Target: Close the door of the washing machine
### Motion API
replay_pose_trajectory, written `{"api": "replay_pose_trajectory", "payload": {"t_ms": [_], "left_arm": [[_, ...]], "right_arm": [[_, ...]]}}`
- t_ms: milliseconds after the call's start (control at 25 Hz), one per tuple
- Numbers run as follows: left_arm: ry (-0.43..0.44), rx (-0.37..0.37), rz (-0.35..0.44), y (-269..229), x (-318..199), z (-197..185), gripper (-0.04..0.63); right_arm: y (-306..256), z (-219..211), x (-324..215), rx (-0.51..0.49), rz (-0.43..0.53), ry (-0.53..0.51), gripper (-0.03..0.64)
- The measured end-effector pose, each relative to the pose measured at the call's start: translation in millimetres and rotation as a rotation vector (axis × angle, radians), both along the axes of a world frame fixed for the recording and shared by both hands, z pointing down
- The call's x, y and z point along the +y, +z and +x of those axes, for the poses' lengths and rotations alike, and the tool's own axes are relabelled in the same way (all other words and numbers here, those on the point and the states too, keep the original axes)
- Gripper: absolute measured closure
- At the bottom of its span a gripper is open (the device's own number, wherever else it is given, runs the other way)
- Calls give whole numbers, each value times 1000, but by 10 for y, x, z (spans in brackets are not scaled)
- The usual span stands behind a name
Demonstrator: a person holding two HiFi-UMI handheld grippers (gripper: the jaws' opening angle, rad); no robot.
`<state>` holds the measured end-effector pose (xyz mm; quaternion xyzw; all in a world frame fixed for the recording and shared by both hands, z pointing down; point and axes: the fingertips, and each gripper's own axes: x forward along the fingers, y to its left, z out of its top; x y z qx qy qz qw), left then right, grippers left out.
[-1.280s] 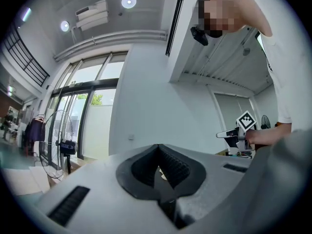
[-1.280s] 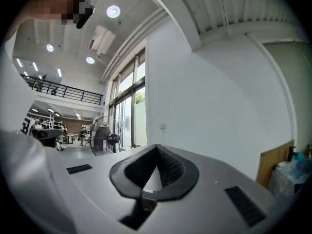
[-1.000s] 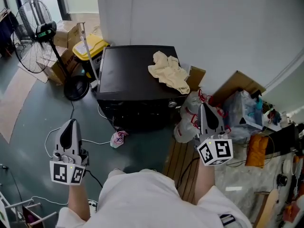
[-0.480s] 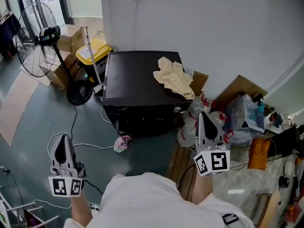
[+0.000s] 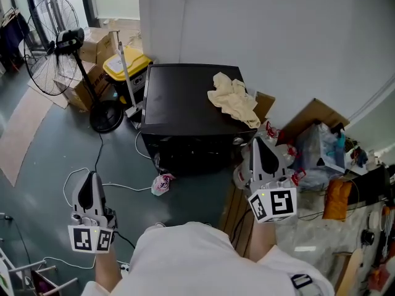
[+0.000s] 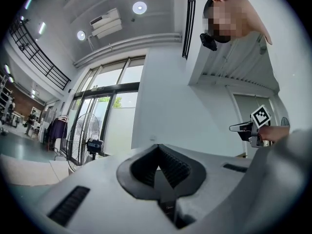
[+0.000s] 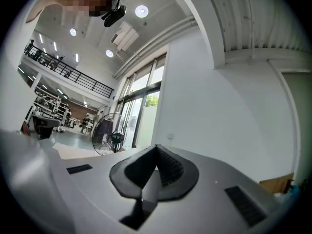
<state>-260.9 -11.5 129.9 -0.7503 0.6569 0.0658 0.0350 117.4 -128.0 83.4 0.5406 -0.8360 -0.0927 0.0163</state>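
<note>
The black washing machine (image 5: 185, 103) stands against the white wall, seen from above, with a cream cloth (image 5: 234, 97) crumpled on its top. Its front face (image 5: 191, 150) is in shadow and I cannot make out the door. My right gripper (image 5: 259, 142) is shut and empty, level, by the machine's front right corner. Over the floor to the lower left hangs my left gripper (image 5: 91, 176), also shut with nothing in it, well clear of the machine. In both gripper views the jaws, left (image 6: 157, 147) and right (image 7: 156, 147), meet in a closed V against the wall.
A standing fan (image 5: 52, 48), a yellow bin (image 5: 126, 66) and cardboard boxes (image 5: 92, 73) crowd the left of the machine. A small crumpled wad (image 5: 162, 182) and a white cable (image 5: 117, 187) lie on the floor. Bags and clutter (image 5: 321, 147) fill the right, beside wooden planks (image 5: 237, 208).
The left gripper has drawn back toward the person, lower in the picture. The right gripper has shifted slightly left toward the machine's corner. Both stay shut.
</note>
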Motion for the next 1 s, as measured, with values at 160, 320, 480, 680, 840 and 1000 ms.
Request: {"api": "replay_pose_trajectory", "payload": {"t_ms": [160, 320, 480, 680, 840, 1000], "left_arm": [[14, -8, 2, -27, -16, -82, 591], [33, -13, 1, -34, -43, -128, 591], [57, -5, -7, 21, -94, -122, 591], [92, -3, -16, 62, -172, -18, 591], [109, -4, -21, 104, -206, 73, 591], [114, -9, -26, 148, -224, 153, 591]], "right_arm": [[-7, -144, 25, 0, 2, -5, 620], [35, -199, 58, 5, -12, 3, 620], [82, -192, 90, 15, -23, 23, 620], [123, -89, 129, 21, -36, 50, 620], [173, -4, 165, 29, -47, 67, 620], [218, 114, 198, 25, -51, 86, 620]]}}
